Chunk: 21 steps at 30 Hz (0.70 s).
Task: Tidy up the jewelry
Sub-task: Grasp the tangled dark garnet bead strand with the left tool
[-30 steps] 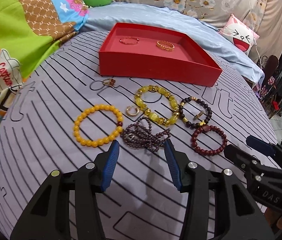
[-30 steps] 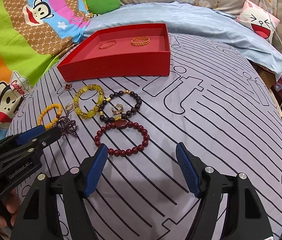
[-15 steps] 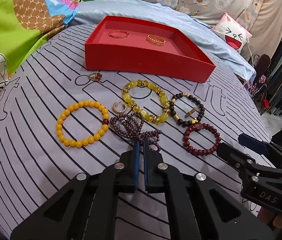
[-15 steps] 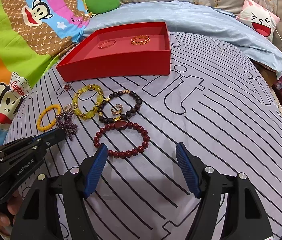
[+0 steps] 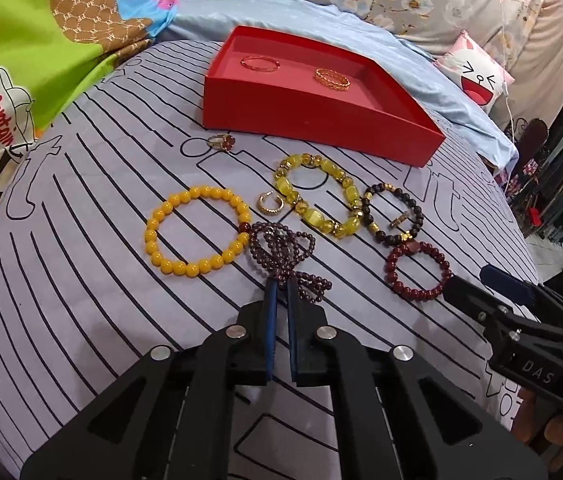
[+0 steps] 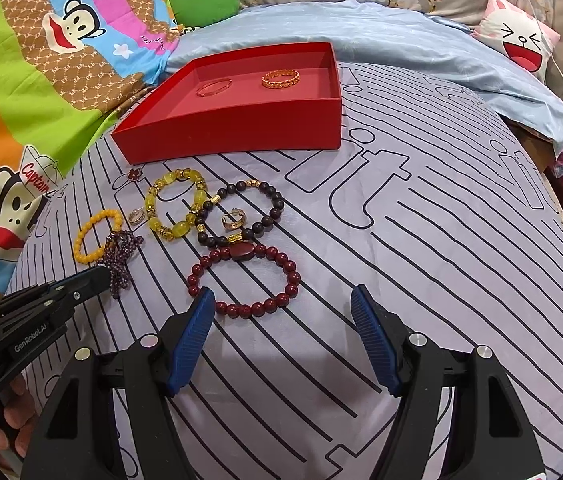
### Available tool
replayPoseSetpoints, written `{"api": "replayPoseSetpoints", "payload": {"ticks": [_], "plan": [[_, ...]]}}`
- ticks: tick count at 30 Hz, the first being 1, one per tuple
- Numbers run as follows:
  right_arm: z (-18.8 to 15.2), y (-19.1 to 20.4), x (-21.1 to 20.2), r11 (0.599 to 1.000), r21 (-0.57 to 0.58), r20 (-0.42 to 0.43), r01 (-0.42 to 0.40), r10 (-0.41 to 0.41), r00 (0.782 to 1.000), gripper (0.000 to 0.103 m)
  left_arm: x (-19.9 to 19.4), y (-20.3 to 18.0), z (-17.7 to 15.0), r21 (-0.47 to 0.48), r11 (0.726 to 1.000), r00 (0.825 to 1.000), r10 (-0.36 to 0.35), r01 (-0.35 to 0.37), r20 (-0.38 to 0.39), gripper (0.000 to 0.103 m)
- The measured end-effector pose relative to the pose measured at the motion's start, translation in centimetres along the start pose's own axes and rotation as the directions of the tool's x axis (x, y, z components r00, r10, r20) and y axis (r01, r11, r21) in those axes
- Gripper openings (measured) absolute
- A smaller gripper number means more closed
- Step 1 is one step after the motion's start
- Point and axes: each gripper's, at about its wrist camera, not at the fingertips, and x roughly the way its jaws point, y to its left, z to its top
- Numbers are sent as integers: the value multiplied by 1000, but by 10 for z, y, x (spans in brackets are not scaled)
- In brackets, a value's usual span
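My left gripper [image 5: 280,285] is shut on the dark purple bead strand [image 5: 281,250], which lies bunched on the striped sheet; it also shows in the right wrist view [image 6: 119,254]. My right gripper [image 6: 283,300] is open and empty, just in front of the dark red bead bracelet [image 6: 247,278]. A red tray [image 5: 321,118] at the back holds a thin red-gold bangle [image 5: 260,63] and a gold chain bangle [image 5: 332,79].
On the sheet lie an orange bead bracelet [image 5: 197,236], a yellow glass bracelet [image 5: 317,200], a black bead bracelet [image 5: 393,214] around a gold ring [image 6: 233,219], a gold ear cuff [image 5: 270,203] and a red-stone ring [image 5: 221,143]. Pillows and a blue blanket [image 6: 381,40] lie behind.
My left gripper moved forward and closed from open onto the purple strand, then pulled back slightly, dragging its near end. The right gripper stayed still and open.
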Motion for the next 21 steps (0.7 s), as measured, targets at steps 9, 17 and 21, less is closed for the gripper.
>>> {"api": "replayPoseSetpoints", "payload": {"ticks": [9,17,21], "plan": [[1,1,0,1000,-4,0,-4,4,1000,68,5,3,6,-50,998,1000,-23,22,-9,8],[2,2,1,1000,-2,-1,-9,9,1000,68,7,5,11,-75,996,999,-46,45,-11,8],[2,2,2,1000,-1,-5,-9,9,1000,68,6,3,10,-53,998,999,-41,41,-5,4]]}}
